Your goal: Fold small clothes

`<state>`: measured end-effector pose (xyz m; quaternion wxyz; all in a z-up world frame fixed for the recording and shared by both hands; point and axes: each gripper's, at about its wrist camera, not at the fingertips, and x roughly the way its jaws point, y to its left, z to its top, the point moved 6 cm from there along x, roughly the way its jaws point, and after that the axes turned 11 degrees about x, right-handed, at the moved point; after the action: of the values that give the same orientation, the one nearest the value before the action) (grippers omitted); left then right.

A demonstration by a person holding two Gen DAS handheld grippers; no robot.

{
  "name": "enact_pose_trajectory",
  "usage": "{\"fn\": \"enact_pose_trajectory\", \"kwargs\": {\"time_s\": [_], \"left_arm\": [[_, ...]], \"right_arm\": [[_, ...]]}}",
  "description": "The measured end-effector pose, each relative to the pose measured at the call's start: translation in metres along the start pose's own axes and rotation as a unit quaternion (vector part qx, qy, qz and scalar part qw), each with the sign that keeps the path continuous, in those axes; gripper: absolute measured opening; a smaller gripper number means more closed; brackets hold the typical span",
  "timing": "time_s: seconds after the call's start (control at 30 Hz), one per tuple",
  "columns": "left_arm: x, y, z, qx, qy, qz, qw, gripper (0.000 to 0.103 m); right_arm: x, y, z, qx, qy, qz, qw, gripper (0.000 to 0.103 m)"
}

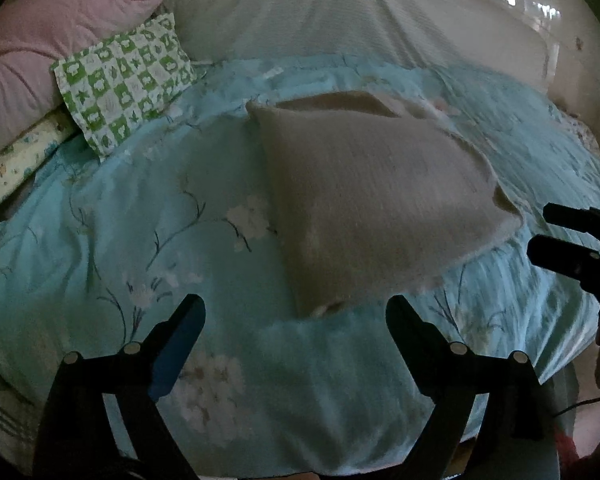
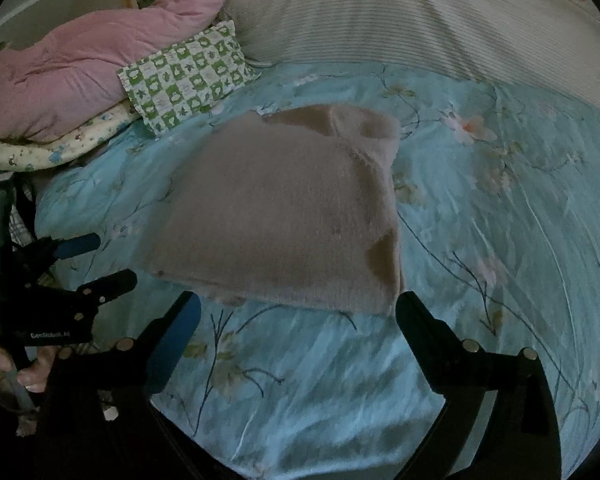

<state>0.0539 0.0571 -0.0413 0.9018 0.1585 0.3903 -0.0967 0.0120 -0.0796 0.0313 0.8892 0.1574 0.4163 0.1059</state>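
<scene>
A small beige knitted garment [image 1: 376,196] lies folded into a rough square on the light blue floral bedspread [image 1: 120,240]; it also shows in the right wrist view [image 2: 276,216]. My left gripper [image 1: 296,308] is open and empty, just short of the garment's near edge. My right gripper [image 2: 298,304] is open and empty, hovering at the garment's near edge. The right gripper shows at the right edge of the left wrist view [image 1: 548,232]. The left gripper shows at the left of the right wrist view [image 2: 112,260], open.
A green-and-white checked pillow [image 1: 126,80] and a pink quilt [image 1: 32,52] lie at the back left. A striped white cover [image 1: 340,12] spans the far side of the bed. The bed's near edge drops off at the lower right [image 1: 580,360].
</scene>
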Motion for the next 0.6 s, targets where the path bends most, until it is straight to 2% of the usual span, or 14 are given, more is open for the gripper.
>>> {"fn": "enact_pose_trajectory", "kwargs": {"time_s": [0.2, 0.6], "left_arm": [[0.005, 0.000, 0.009, 0.002, 0.003, 0.010, 0.9999, 0.094], [0.017, 0.002, 0.024, 0.004, 0.008, 0.005, 0.9999, 0.095]], "right_arm": [[0.012, 0.001, 0.011, 0.001, 0.005, 0.001, 1.000, 0.098], [0.033, 0.004, 0.025, 0.003, 0.024, 0.010, 1.000, 0.099]]}}
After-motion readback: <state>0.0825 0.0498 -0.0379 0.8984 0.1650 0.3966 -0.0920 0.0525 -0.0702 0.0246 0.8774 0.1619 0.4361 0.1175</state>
